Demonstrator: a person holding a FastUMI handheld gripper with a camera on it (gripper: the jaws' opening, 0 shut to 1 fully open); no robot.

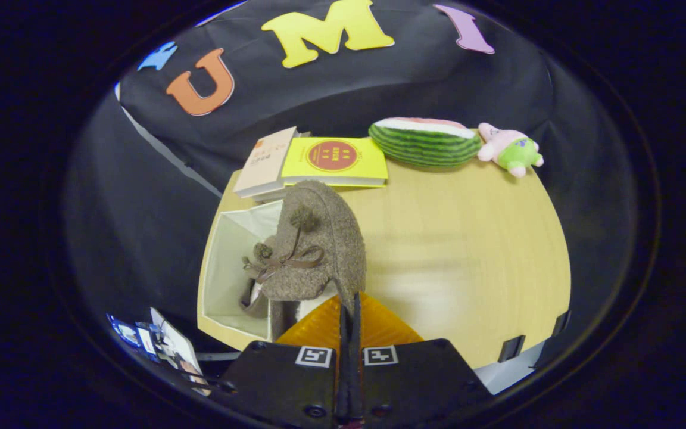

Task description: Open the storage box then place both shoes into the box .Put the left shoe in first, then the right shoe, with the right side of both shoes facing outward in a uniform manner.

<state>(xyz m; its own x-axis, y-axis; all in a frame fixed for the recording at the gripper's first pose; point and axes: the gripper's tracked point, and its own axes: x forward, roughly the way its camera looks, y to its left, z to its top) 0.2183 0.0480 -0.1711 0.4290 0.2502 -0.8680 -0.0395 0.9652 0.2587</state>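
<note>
A brown fuzzy shoe (319,244) with pompoms and a ribbon bow hangs just ahead of my gripper (349,304), whose fingers are shut on the shoe's heel rim. The shoe is held above the wooden table, its toe pointing away toward the books. Below it and to its left stands the open white storage box (227,268), with part of another brown shoe (253,301) showing inside, under the held one. The box's inner walls are pale and plain.
A beige book (264,162) and a yellow book (334,161) lie at the table's far edge beyond the box. A watermelon-slice plush (423,142) and a pink-and-green plush toy (510,149) sit at the far right. Bare tabletop (468,250) spreads right of the shoe.
</note>
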